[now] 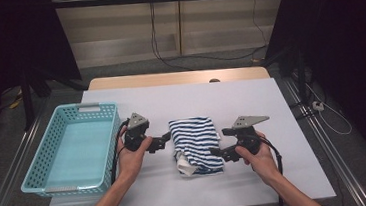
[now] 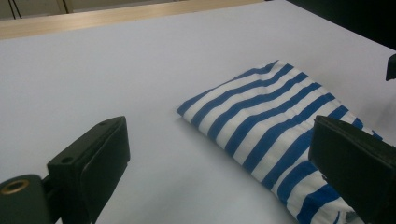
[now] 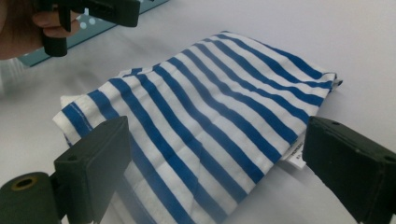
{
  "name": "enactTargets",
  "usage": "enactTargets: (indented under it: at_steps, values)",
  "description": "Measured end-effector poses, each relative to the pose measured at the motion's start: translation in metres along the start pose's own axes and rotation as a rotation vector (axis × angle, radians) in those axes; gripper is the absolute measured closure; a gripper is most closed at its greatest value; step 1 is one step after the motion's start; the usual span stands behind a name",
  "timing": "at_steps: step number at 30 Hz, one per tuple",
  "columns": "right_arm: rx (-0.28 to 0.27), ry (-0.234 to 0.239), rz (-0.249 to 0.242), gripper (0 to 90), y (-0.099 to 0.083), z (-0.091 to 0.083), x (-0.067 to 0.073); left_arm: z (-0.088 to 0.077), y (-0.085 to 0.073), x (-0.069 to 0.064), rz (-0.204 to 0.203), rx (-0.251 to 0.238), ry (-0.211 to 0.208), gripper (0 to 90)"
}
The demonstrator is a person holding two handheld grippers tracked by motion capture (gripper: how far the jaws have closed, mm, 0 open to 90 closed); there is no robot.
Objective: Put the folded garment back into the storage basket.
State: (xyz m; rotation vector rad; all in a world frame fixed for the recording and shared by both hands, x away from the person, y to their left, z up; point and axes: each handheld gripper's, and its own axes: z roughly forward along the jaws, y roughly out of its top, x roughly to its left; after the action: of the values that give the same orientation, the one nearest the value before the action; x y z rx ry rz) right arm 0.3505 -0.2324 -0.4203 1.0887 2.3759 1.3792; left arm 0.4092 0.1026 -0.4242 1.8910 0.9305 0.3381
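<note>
A folded blue-and-white striped cloth (image 1: 195, 143) lies flat in the middle of the white table. My left gripper (image 1: 160, 142) sits just left of the cloth, open, its jaws pointing at the cloth's left edge. My right gripper (image 1: 219, 153) sits at the cloth's lower right side, also open, with nothing held. In the left gripper view the striped cloth (image 2: 275, 126) lies ahead, partly behind the right jaw. In the right gripper view the cloth (image 3: 205, 116) spreads between the wide-apart jaws, with a small label at its near right edge.
A light blue plastic basket (image 1: 62, 182) stands at the table's left side, close to my left hand. The white table (image 1: 251, 97) has free room behind and right of the cloth. Cables trail across the floor beyond the table.
</note>
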Motion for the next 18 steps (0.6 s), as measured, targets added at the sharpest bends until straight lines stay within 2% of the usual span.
enactTargets:
  at_steps: [4, 7, 8, 9, 10, 12, 14, 15, 16, 17, 18]
  values:
    - [0.041, 0.024, -0.016, 8.0, -0.004, -0.003, 0.006, 0.001, 0.0, 0.001, -0.002, -0.004, -0.001, 5.6]
    - [0.07, 0.007, -0.042, 12.7, -0.009, -0.006, 0.011, 0.002, 0.0, 0.001, 0.001, -0.005, -0.003, 5.6]
    - [0.078, 0.006, -0.062, 13.6, -0.01, -0.006, 0.013, 0.0, 0.001, 0.004, 0.052, 0.034, -0.002, 5.6]
    - [0.091, 0.007, -0.083, 14.5, -0.01, -0.007, 0.015, 0.002, 0.0, 0.001, 0.005, 0.0, -0.004, 5.6]
    - [0.101, 0.011, -0.094, 14.3, -0.011, -0.008, 0.018, 0.003, 0.0, 0.0, -0.001, -0.003, -0.005, 5.6]
    - [0.115, 0.059, -0.091, 14.9, -0.013, -0.008, 0.02, 0.004, 0.0, 0.0, 0.009, -0.007, -0.01, 5.6]
    - [0.159, 0.081, -0.097, 14.5, -0.015, -0.004, 0.023, 0.004, 0.001, -0.001, 0.012, -0.006, -0.005, 5.6]
    - [0.159, 0.081, -0.097, 14.5, -0.015, -0.004, 0.023, 0.003, 0.002, 0.0, 0.06, 0.027, -0.002, 5.6]
    - [0.171, 0.085, -0.126, 18.1, -0.017, -0.004, 0.026, 0.003, 0.002, -0.001, 0.079, 0.034, -0.005, 5.6]
    - [0.18, 0.082, -0.138, 18.3, -0.018, -0.004, 0.027, 0.003, 0.002, -0.001, 0.079, 0.034, -0.005, 5.6]
    - [0.182, 0.092, -0.148, 19.0, -0.018, -0.004, 0.027, 0.007, 0.001, -0.007, 0.024, -0.007, -0.017, 5.6]
